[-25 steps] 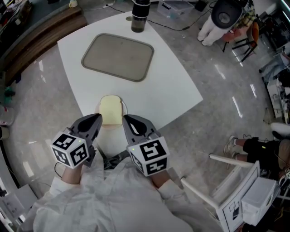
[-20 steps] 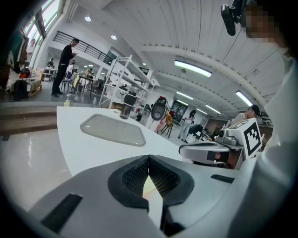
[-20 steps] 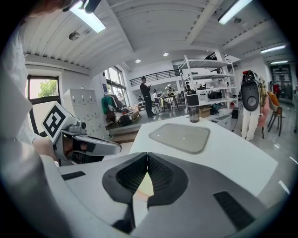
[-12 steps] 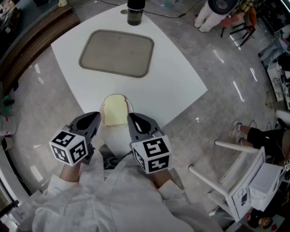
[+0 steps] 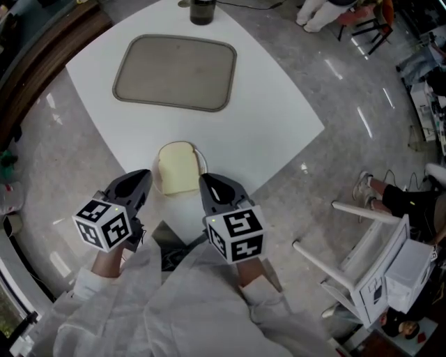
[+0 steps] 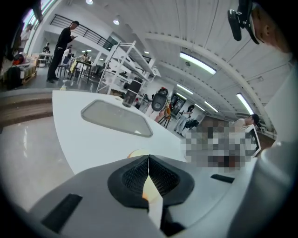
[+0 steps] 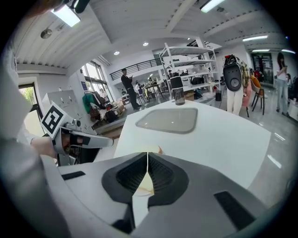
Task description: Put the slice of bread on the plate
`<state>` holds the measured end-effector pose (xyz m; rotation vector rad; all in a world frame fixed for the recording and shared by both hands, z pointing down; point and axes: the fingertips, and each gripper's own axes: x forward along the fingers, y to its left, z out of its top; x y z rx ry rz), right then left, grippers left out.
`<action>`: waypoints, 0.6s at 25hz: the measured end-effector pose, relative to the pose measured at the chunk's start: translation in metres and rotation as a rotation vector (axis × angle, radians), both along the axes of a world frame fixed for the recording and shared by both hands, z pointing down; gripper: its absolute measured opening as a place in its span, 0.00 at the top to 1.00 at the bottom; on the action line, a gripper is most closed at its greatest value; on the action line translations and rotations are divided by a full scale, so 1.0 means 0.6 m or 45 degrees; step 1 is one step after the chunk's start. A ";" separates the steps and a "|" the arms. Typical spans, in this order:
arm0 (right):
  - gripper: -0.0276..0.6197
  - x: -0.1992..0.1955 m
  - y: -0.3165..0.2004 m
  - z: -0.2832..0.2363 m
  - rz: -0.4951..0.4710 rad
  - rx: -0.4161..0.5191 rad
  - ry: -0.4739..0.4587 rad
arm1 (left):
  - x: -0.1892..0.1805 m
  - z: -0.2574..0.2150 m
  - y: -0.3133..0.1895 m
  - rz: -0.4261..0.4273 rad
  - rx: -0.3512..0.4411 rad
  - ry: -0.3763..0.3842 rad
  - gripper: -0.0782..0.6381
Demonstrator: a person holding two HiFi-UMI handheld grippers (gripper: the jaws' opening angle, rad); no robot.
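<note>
A pale slice of bread (image 5: 178, 167) lies flat on a white plate (image 5: 203, 162) at the near corner of the white table (image 5: 272, 132). My left gripper (image 5: 143, 177) hangs just left of the plate and my right gripper (image 5: 208, 181) just right of it, both near the table edge. Each has its jaws pressed together with nothing held. In the left gripper view the left gripper (image 6: 148, 160) is shut, with a sliver of bread (image 6: 136, 152) beyond its tips. The right gripper (image 7: 147, 158) is also shut, and the bread's edge (image 7: 156, 149) peeks over it.
A grey tray (image 5: 175, 72) lies on the far half of the table, with a dark bottle (image 5: 202, 10) behind it. White chair frames (image 5: 362, 268) stand on the floor to the right, near a person's shoes (image 5: 362, 194).
The head view has tilted, so the table sits a little farther up and left in the picture. Both grippers stay shut beside the plate, and the bread has not moved.
</note>
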<state>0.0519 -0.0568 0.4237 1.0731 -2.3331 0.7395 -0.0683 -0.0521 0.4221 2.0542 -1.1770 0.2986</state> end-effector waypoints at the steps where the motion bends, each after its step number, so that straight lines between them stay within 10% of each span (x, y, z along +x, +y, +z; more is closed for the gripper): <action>1: 0.93 0.002 -0.001 0.005 0.001 -0.010 0.005 | -0.002 0.007 0.000 -0.007 -0.021 0.005 0.88; 15: 0.93 0.015 -0.025 0.074 0.051 -0.115 0.043 | -0.025 0.096 0.003 -0.057 -0.219 -0.047 0.88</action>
